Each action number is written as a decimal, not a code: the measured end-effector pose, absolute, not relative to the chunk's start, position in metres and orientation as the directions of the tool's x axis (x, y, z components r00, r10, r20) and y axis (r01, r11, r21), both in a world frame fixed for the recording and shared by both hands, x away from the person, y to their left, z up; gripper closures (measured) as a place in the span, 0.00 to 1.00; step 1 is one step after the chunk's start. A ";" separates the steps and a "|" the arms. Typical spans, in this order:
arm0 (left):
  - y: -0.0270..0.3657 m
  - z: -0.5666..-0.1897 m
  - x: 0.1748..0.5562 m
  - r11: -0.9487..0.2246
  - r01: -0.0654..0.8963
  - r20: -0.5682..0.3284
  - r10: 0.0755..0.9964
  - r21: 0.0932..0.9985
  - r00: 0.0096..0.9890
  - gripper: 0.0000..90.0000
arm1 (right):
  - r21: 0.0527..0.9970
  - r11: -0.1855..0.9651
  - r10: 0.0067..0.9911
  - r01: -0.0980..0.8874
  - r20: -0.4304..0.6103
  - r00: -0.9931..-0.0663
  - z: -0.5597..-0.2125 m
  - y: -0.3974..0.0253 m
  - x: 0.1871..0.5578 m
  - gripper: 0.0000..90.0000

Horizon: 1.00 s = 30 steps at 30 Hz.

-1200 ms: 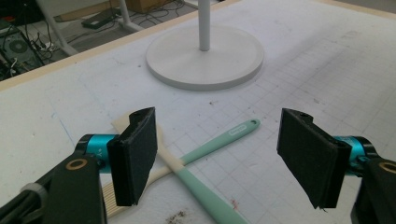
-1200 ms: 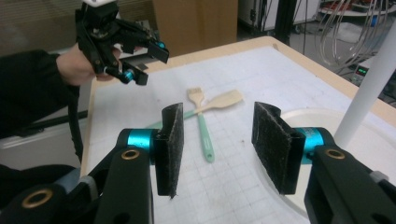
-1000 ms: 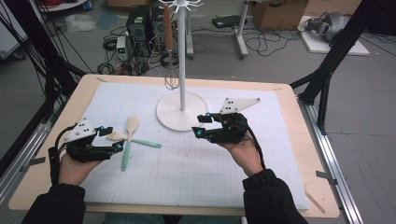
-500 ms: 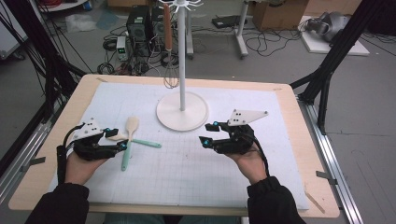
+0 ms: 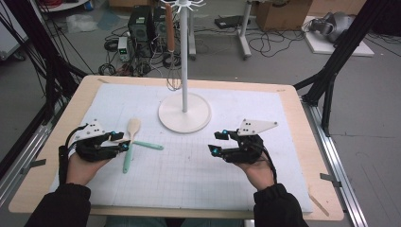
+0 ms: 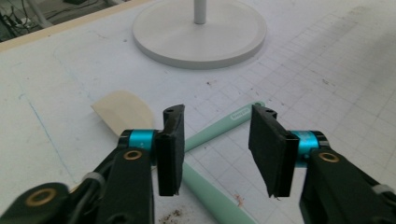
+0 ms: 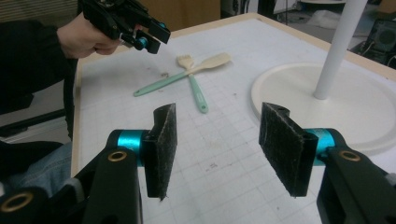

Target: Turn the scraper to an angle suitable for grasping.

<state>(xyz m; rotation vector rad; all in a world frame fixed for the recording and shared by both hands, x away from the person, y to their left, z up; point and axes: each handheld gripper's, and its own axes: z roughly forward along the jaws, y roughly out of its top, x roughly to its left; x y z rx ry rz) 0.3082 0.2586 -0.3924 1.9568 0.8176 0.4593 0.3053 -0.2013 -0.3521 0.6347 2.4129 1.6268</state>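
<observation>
Two utensils lie crossed on the white grid mat (image 5: pixel 189 175). One is a spatula (image 5: pixel 130 142) with a cream head and a mint handle. The other is a mint-handled brush (image 5: pixel 149 145); its bristle end lies under my left gripper in the high view. My left gripper (image 5: pixel 122 143) hovers open just over the crossing. In the left gripper view (image 6: pixel 218 116) the brush handle (image 6: pixel 233 116) and the spatula head (image 6: pixel 122 109) show between and beside the jaws. My right gripper (image 5: pixel 213 142) (image 7: pixel 219 112) is open and empty over bare mat, right of the utensils (image 7: pixel 196 77).
A white rack stand (image 5: pixel 184 113) with a round base and a thin pole stands at the mat's far middle. A brown-handled utensil (image 5: pixel 169 26) hangs from its top hooks. The wooden table edge (image 5: pixel 312 142) frames the mat. My left gripper (image 7: pixel 154 35) appears far off in the right gripper view.
My right gripper has drawn back from the stand's base toward the person. My left gripper has slid right, closer over the crossed utensils. Both stay open.
</observation>
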 end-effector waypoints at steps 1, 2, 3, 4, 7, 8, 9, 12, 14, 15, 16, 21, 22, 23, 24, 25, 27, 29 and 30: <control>0.259 -0.392 0.308 -0.344 0.358 -0.013 0.704 0.868 0.710 0.65 | 0.912 0.319 0.432 0.256 0.101 -0.896 -0.353 -0.202 0.305 0.51; 0.259 -0.393 0.308 -0.345 0.357 -0.015 0.701 0.868 0.713 0.67 | 0.912 0.318 0.436 0.259 0.102 -0.894 -0.354 -0.203 0.305 0.51; 0.260 -0.392 0.308 -0.352 0.357 -0.016 0.693 0.865 0.721 0.71 | 0.912 0.318 0.437 0.259 0.101 -0.894 -0.355 -0.204 0.304 0.51; 0.260 -0.393 0.308 -0.352 0.358 -0.019 0.690 0.865 0.724 0.74 | 0.913 0.318 0.438 0.255 0.098 -0.894 -0.356 -0.205 0.304 0.51; 0.263 -0.394 0.310 -0.372 0.363 -0.020 0.674 0.854 0.739 0.84 | 0.909 0.321 0.444 0.267 0.105 -0.890 -0.357 -0.208 0.301 0.51; 0.264 -0.395 0.311 -0.378 0.363 -0.021 0.668 0.852 0.743 0.87 | 0.909 0.320 0.444 0.267 0.105 -0.890 -0.358 -0.208 0.300 0.50; 0.264 -0.396 0.311 -0.386 0.364 -0.019 0.664 0.848 0.747 0.90 | 0.910 0.319 0.447 0.267 0.104 -0.888 -0.359 -0.210 0.300 0.50; 0.266 -0.398 0.312 -0.406 0.360 -0.013 0.649 0.840 0.761 0.98 | 0.910 0.315 0.453 0.270 0.106 -0.885 -0.360 -0.212 0.298 0.50; 0.268 -0.400 0.313 -0.421 0.364 -0.009 0.645 0.831 0.764 0.99 | 0.912 0.312 0.456 0.268 0.104 -0.884 -0.361 -0.214 0.297 0.50; 0.269 -0.401 0.314 -0.421 0.369 -0.013 0.644 0.829 0.765 0.99 | 0.911 0.312 0.457 0.270 0.105 -0.883 -0.361 -0.214 0.297 0.50; 0.270 -0.403 0.314 -0.423 0.374 -0.017 0.643 0.825 0.765 0.99 | 0.911 0.312 0.457 0.270 0.105 -0.883 -0.362 -0.215 0.297 0.50; 0.276 -0.411 0.318 -0.437 0.393 -0.033 0.634 0.809 0.773 1.00 | 0.912 0.306 0.465 0.274 0.108 -0.879 -0.364 -0.217 0.297 0.50; 0.276 -0.412 0.318 -0.444 0.396 -0.035 0.630 0.804 0.776 1.00 | 0.913 0.306 0.464 0.269 0.104 -0.880 -0.365 -0.218 0.297 0.50; 0.277 -0.413 0.319 -0.452 0.400 -0.036 0.625 0.797 0.780 1.00 | 0.912 0.306 0.465 0.273 0.107 -0.879 -0.365 -0.218 0.297 0.50; 0.277 -0.415 0.320 -0.452 0.405 -0.043 0.624 0.794 0.780 1.00 | 0.912 0.305 0.465 0.273 0.107 -0.879 -0.365 -0.218 0.297 0.50; 0.277 -0.416 0.320 -0.458 0.407 -0.043 0.620 0.790 0.783 1.00 | 0.913 0.305 0.464 0.271 0.106 -0.879 -0.365 -0.218 0.297 0.50; 0.276 -0.417 0.321 -0.471 0.409 -0.040 0.616 0.782 0.787 1.00 | 0.914 0.305 0.464 0.269 0.104 -0.880 -0.365 -0.218 0.297 0.50; 0.275 -0.419 0.321 -0.479 0.412 -0.044 0.610 0.775 0.791 1.00 | 0.913 0.306 0.464 0.270 0.105 -0.880 -0.366 -0.218 0.297 0.50; 0.274 -0.420 0.321 -0.484 0.414 -0.043 0.609 0.771 0.792 1.00 | 0.913 0.306 0.464 0.269 0.103 -0.880 -0.366 -0.218 0.297 0.50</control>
